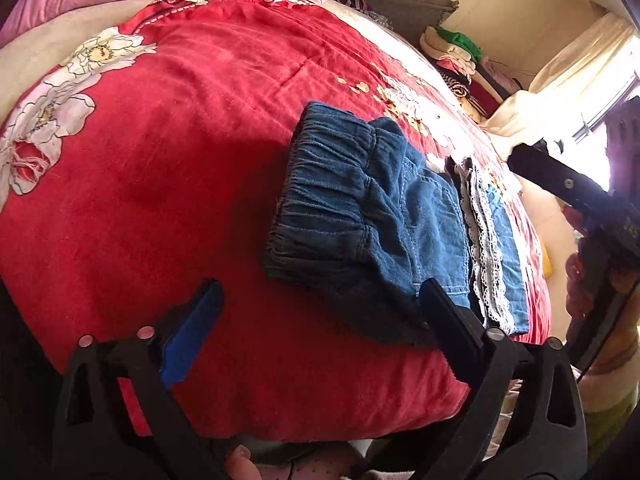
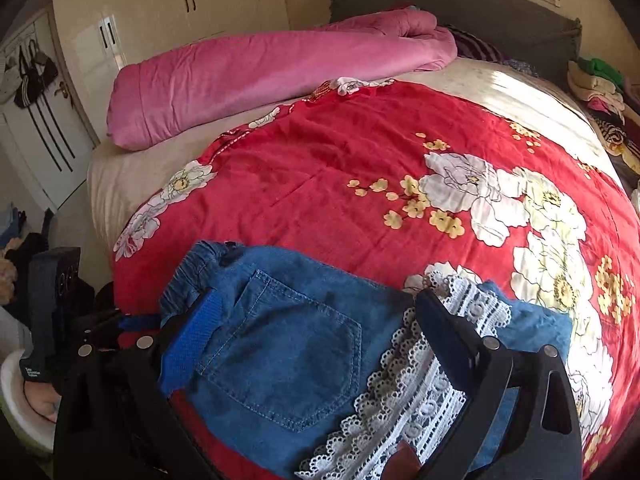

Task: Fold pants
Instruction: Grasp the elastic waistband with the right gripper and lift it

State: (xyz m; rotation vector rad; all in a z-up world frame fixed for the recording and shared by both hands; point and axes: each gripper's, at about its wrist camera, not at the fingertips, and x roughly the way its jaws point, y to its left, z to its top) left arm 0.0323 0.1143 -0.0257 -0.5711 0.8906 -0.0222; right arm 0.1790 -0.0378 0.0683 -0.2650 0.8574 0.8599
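Left wrist: left tongs (image 1: 320,308) spread, empty, pants (image 1: 372,216) folded on the blanket (image 1: 160,160) just ahead. Right tongs (image 2: 316,320) spread above them. Fold looks done; next probably smoothing.

We saw daylight pouring in from a window (image 1: 608,92) at two o'clock of the left wrist view, blown out to white glare. The red blanket (image 1: 192,152) lay bright above and shadowed near the bottom. Both views bowed strongly, with black corners. In the right wrist view a sunlit patch glared on the bed (image 2: 516,92) at one o'clock.
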